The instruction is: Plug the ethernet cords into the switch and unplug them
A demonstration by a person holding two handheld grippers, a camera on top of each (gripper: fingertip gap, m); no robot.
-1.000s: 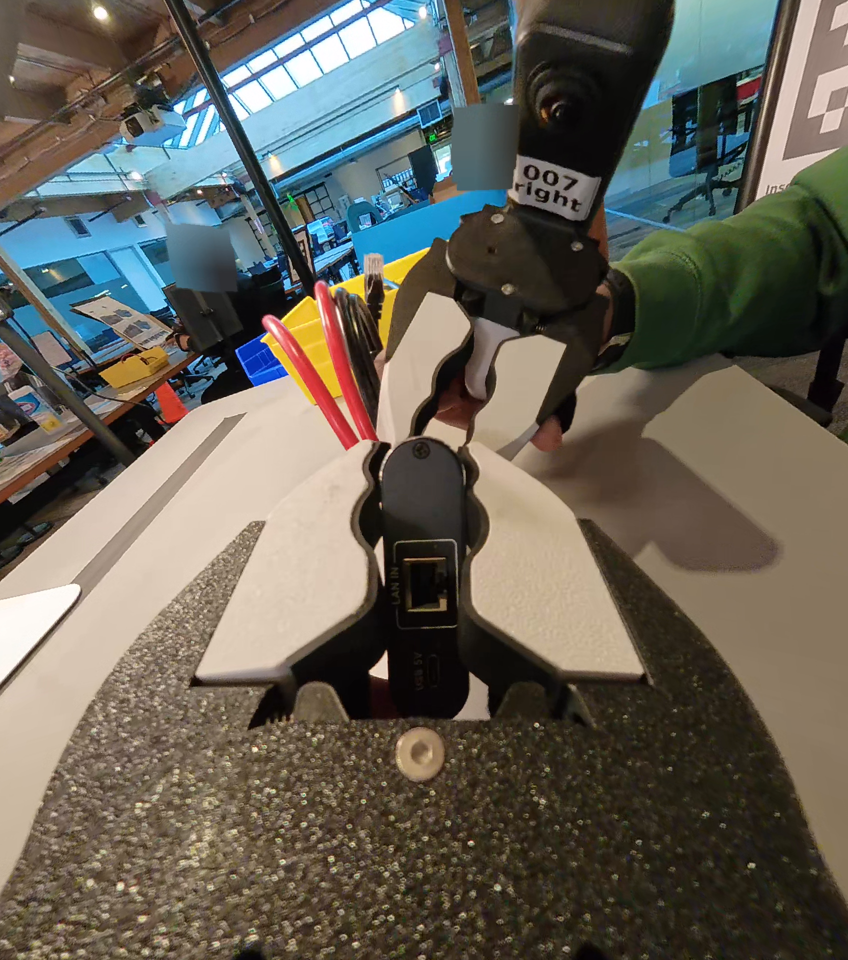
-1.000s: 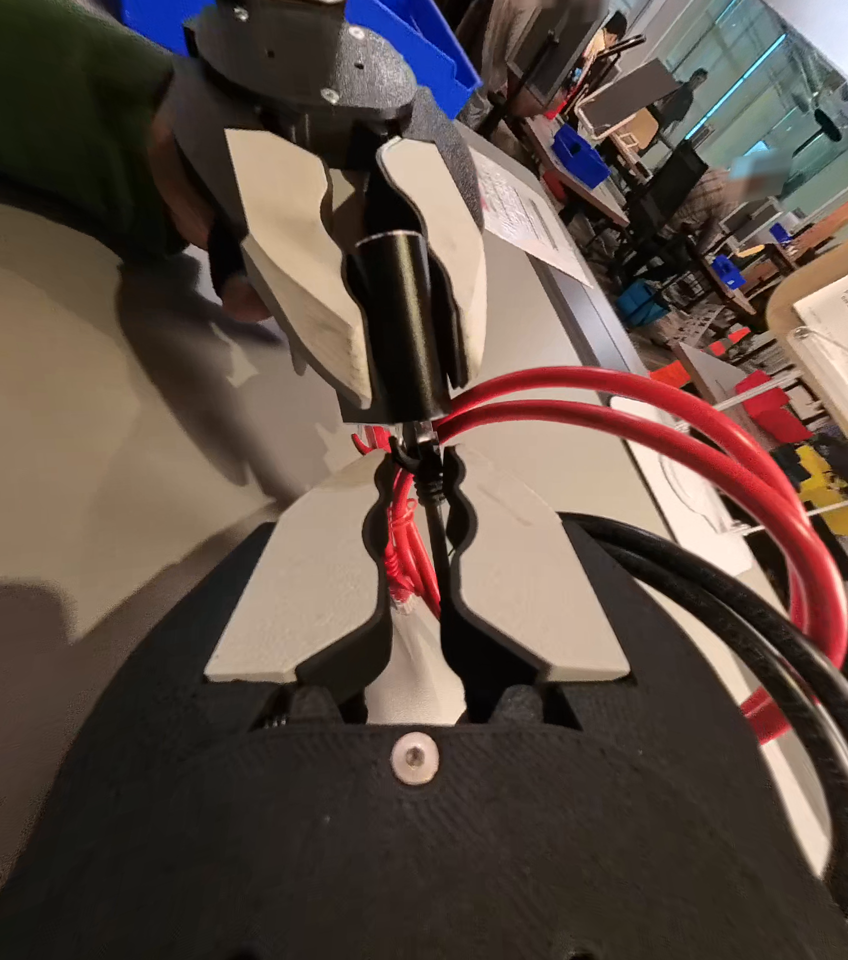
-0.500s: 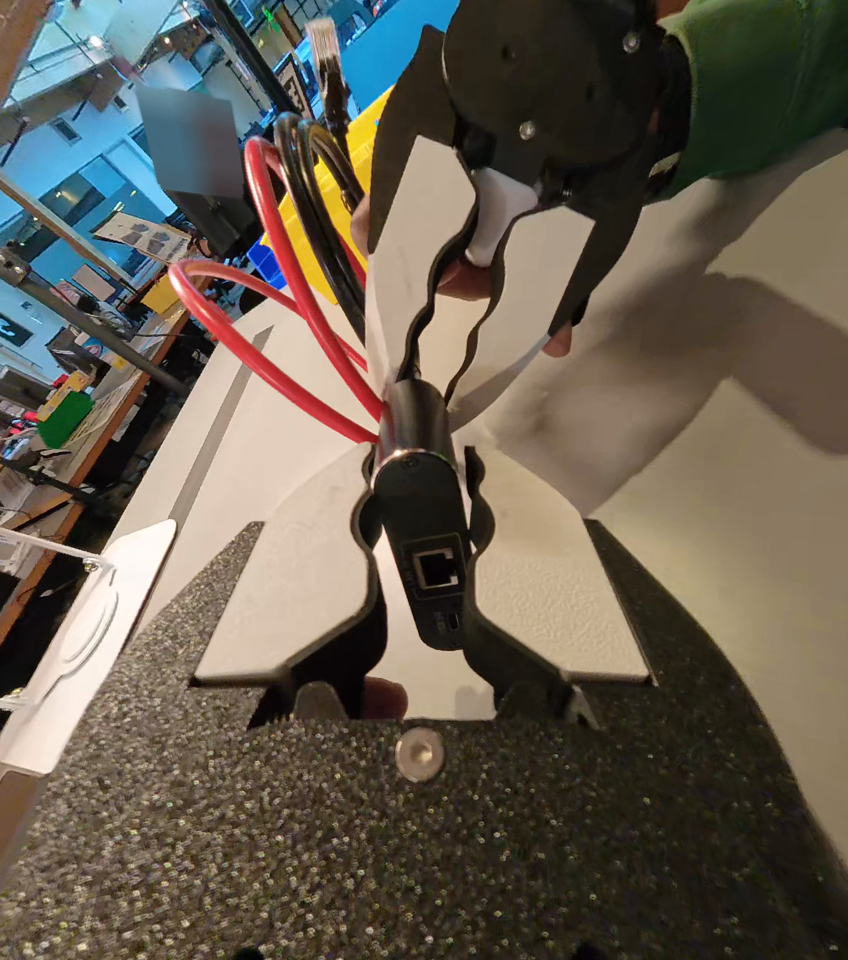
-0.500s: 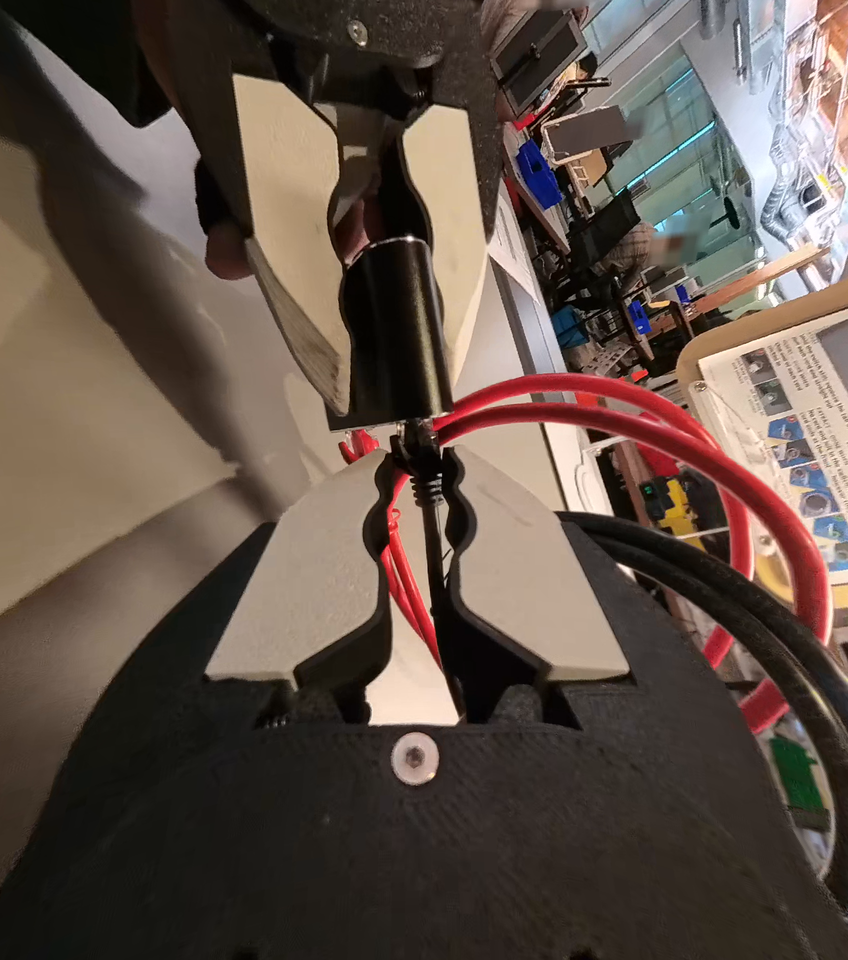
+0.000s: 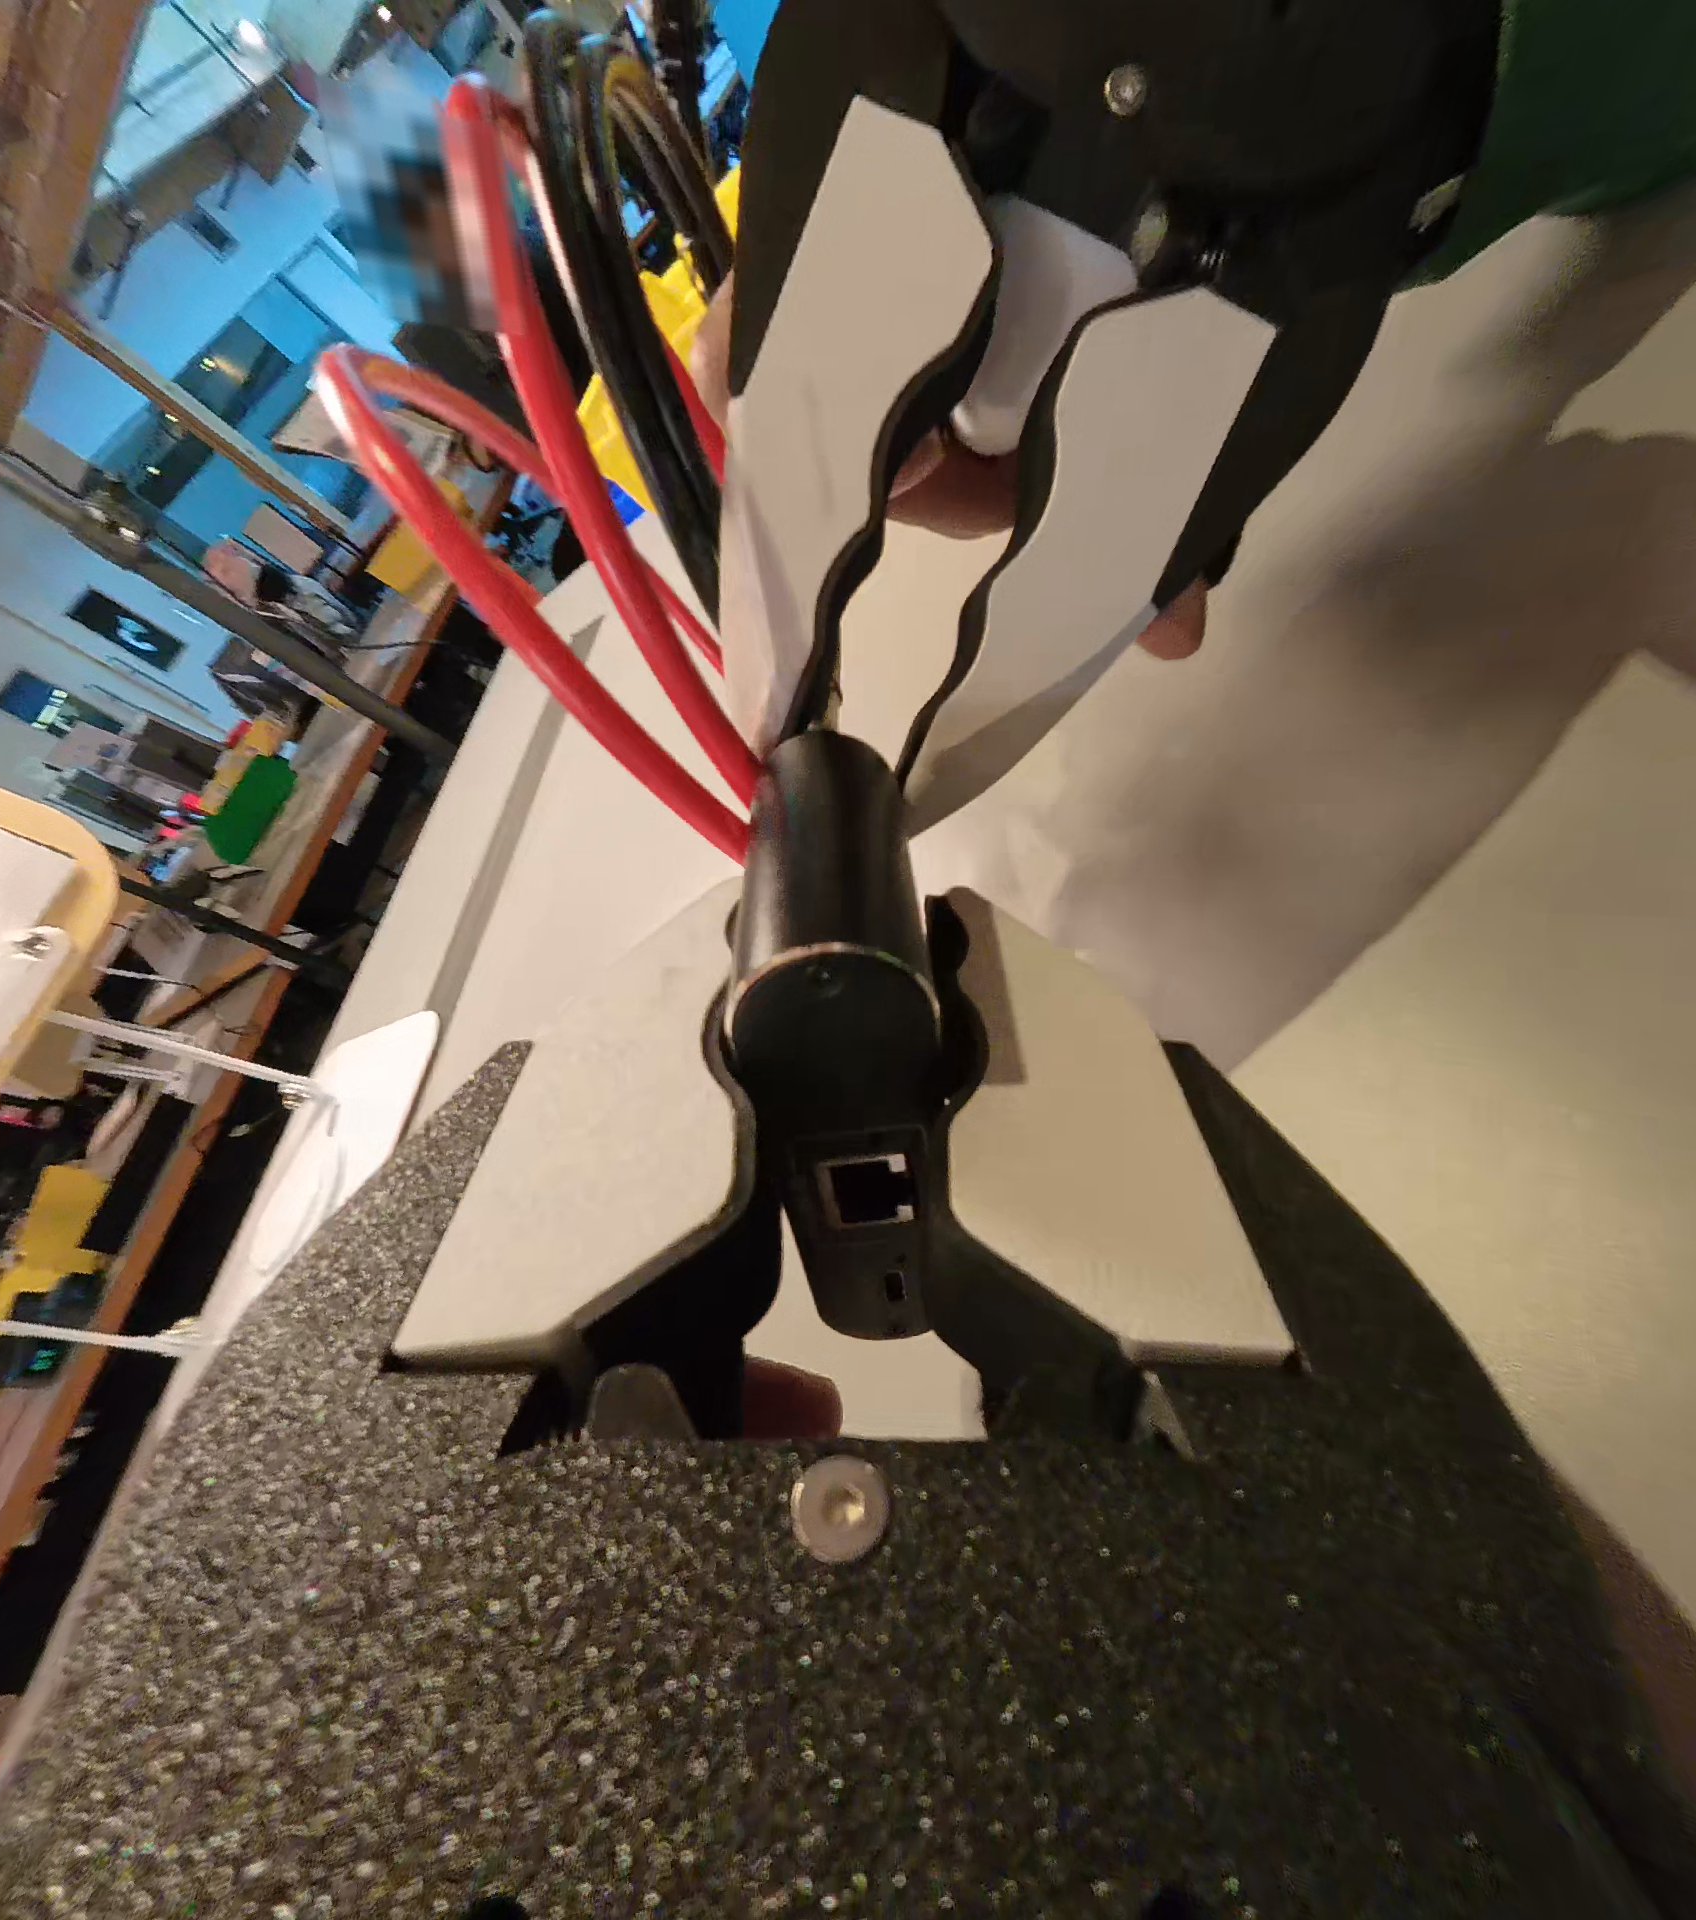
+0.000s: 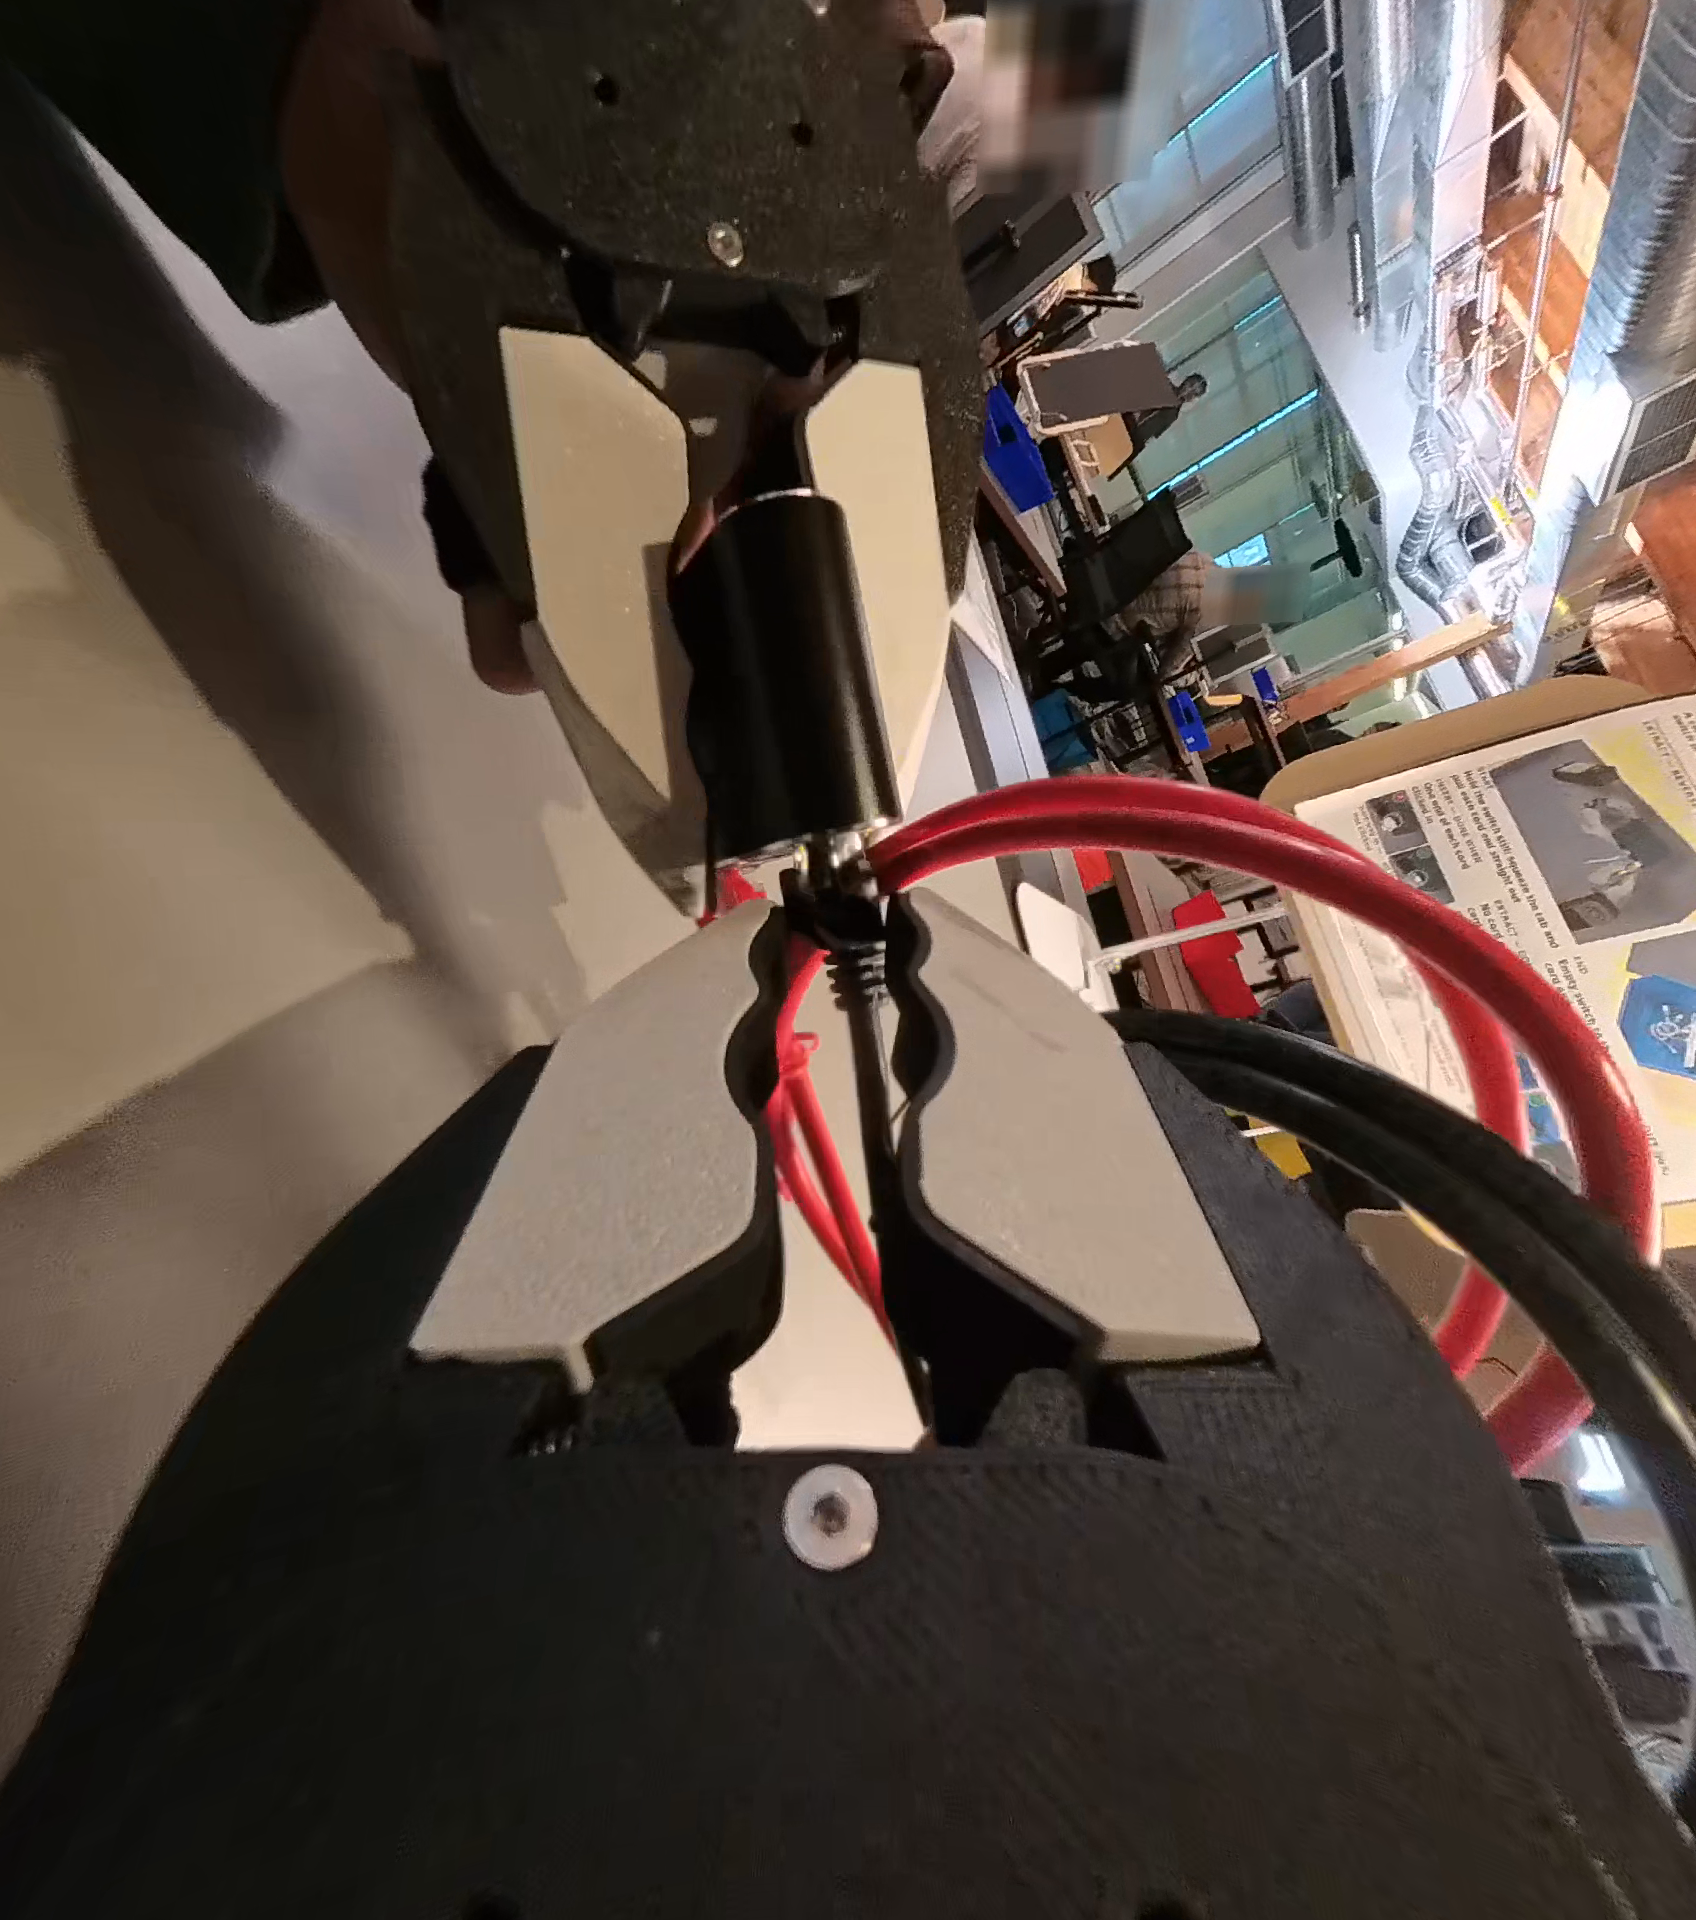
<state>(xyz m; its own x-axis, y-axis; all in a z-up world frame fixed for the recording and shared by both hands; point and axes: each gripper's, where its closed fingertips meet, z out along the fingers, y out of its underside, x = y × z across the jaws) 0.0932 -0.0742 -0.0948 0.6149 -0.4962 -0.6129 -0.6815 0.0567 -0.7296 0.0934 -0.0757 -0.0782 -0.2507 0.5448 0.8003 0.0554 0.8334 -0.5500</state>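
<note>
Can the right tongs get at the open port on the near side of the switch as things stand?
Probably not. The right tongs are shut on the black cord at the switch's far end, while the open port faces the left tongs' camera, flanked by their fingers.

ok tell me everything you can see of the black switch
The switch is a small black device with rounded ends and a smooth, faintly glossy shell, off the table, clamped between the left gripper fingers. Its near face shows an empty network port with a smaller slot below. At the far end, red cords and a black cord enter it; the right gripper is shut on the black cord's boot.
</note>
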